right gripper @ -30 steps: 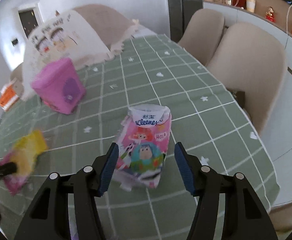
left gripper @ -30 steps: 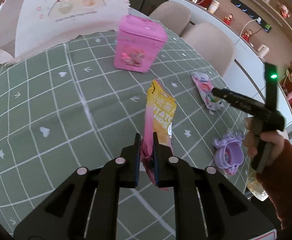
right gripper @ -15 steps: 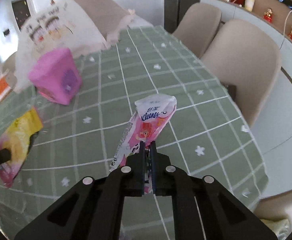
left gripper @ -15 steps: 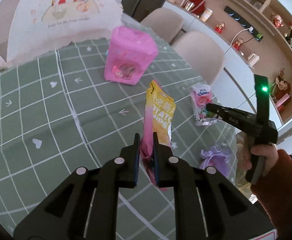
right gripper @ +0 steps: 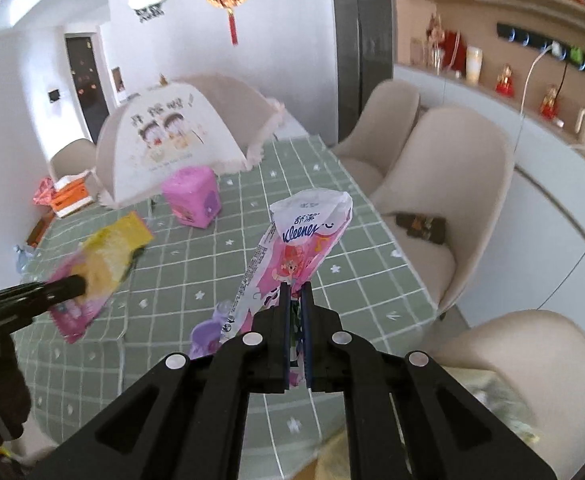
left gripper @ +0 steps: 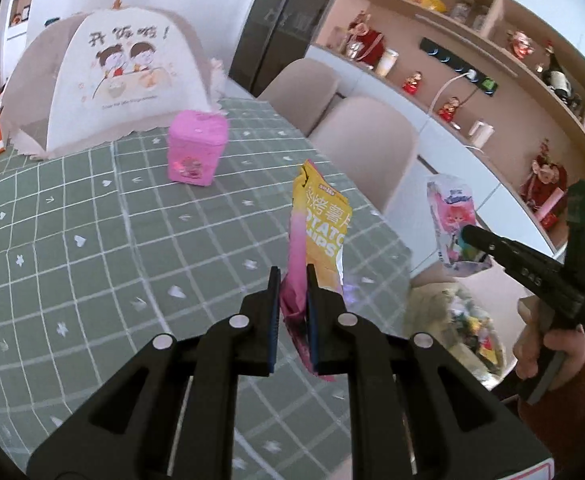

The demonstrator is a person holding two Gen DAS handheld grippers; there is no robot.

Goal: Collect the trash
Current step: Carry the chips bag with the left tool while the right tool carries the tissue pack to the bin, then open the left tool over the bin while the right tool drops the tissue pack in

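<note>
While the left gripper clamps a chips bag, the right gripper pinches a tissue wrapper above the table's right edge (pink box well clear).

Both fisheye views: bright, even daylight with soft, faint shadows on the tabletop. Straight lines bow strongly toward the rims, and dark vignettes fill the corners. In the right wrist view the yellow bag smears with motion blur; white walls look washed out. Shelf detail softens toward the edge.
</note>
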